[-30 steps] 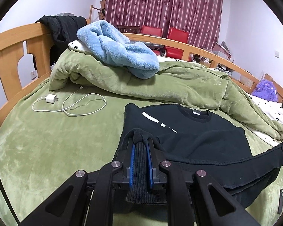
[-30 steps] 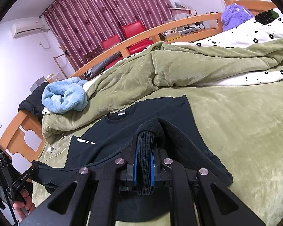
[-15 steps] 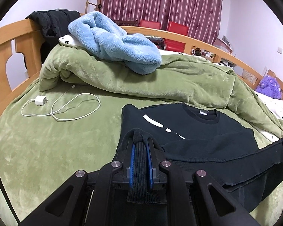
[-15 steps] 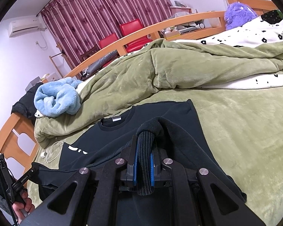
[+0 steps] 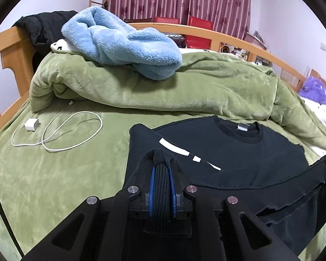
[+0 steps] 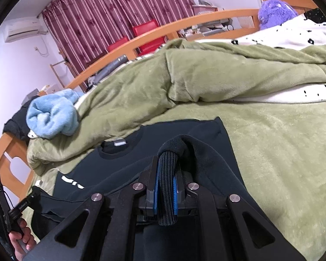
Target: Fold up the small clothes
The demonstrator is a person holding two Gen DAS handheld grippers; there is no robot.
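A black sweatshirt (image 5: 239,152) with white marks on its chest lies on the green bed, collar toward the heaped quilt. My left gripper (image 5: 162,165) is shut on the ribbed hem at one bottom corner and holds it up over the body. My right gripper (image 6: 166,165) is shut on the ribbed hem at the other corner of the sweatshirt (image 6: 141,152). The hem stretches between the two grippers above the lower part of the garment. The other hand-held gripper shows at the left edge of the right wrist view.
A heaped green quilt (image 5: 163,87) lies behind the sweatshirt, with a light blue fleece (image 5: 123,43) on top. A white charger and cable (image 5: 54,130) lie on the bed to the left. A wooden bed rail (image 5: 10,50) runs around. A purple plush (image 6: 276,10) sits far right.
Both grippers have carried the hem forward toward the collar, so the quilt and fleece look closer. Both stay shut on the hem.
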